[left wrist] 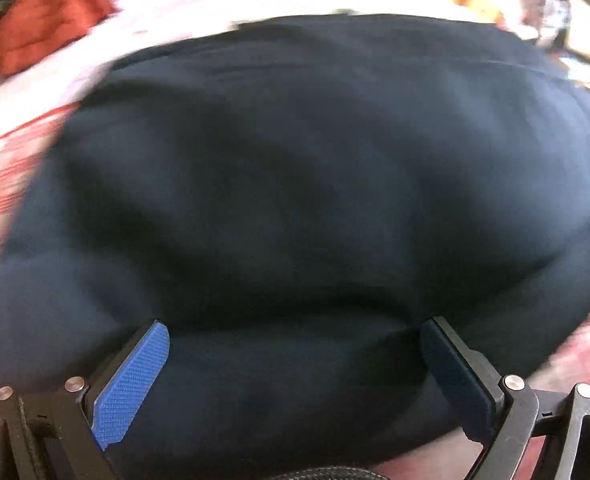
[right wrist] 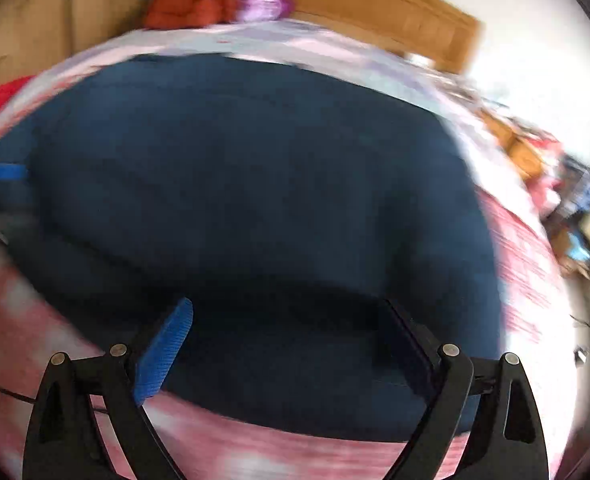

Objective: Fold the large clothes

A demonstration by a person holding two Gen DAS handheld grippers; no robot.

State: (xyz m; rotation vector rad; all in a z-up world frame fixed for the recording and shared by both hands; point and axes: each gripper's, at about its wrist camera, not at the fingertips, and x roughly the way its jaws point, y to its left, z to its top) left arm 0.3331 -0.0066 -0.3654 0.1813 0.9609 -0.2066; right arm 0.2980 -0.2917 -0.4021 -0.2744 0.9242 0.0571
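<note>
A large dark navy garment (left wrist: 295, 180) lies spread over a pink and white patterned bed cover (left wrist: 3, 184) and fills most of both views (right wrist: 255, 200). My left gripper (left wrist: 295, 332) is open, its blue-padded fingers wide apart just above the garment's near edge, nothing held between them. My right gripper (right wrist: 291, 312) is open too, over the garment's near edge, with the cloth under the gap. The left gripper's blue pad (right wrist: 3, 171) shows at the far left of the right wrist view. Both views are motion-blurred.
An orange-red cloth pile (right wrist: 191, 0) and a purple item (right wrist: 261, 2) sit at the head of the bed by a wooden headboard (right wrist: 375, 8). Cluttered items (right wrist: 575, 208) lie on the floor to the right of the bed cover (right wrist: 519, 248).
</note>
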